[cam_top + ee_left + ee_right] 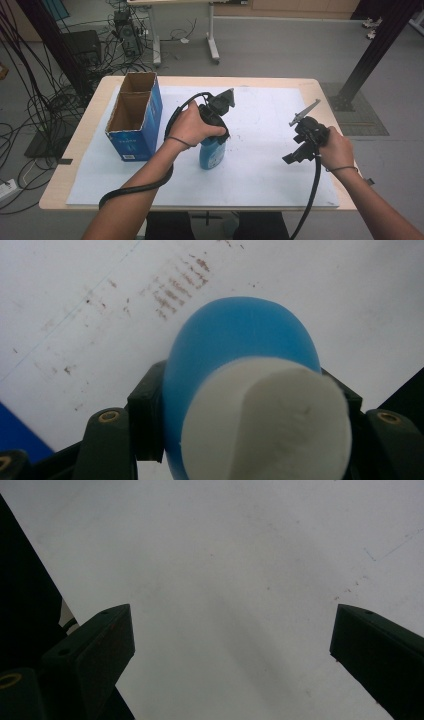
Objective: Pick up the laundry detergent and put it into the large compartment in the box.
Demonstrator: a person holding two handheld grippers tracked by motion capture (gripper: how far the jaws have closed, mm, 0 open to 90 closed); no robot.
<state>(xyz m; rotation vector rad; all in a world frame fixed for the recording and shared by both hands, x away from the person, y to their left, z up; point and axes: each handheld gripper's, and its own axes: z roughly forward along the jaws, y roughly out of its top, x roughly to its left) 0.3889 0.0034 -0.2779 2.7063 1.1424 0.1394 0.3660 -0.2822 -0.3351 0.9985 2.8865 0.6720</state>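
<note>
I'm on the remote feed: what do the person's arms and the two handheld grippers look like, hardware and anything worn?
Both forearms are bare, with a thin dark band on each wrist. The left gripper and right gripper are black, each trailing a thick black cable toward the table's near edge and topped by a grey three-cornered plate. Up close, the jaws are flat black blocks with small holes, with brass-coloured screws behind them.

The right claw (232, 645) hangs over the white surface (240, 555), jaws spread wide apart, nothing between them.
</note>
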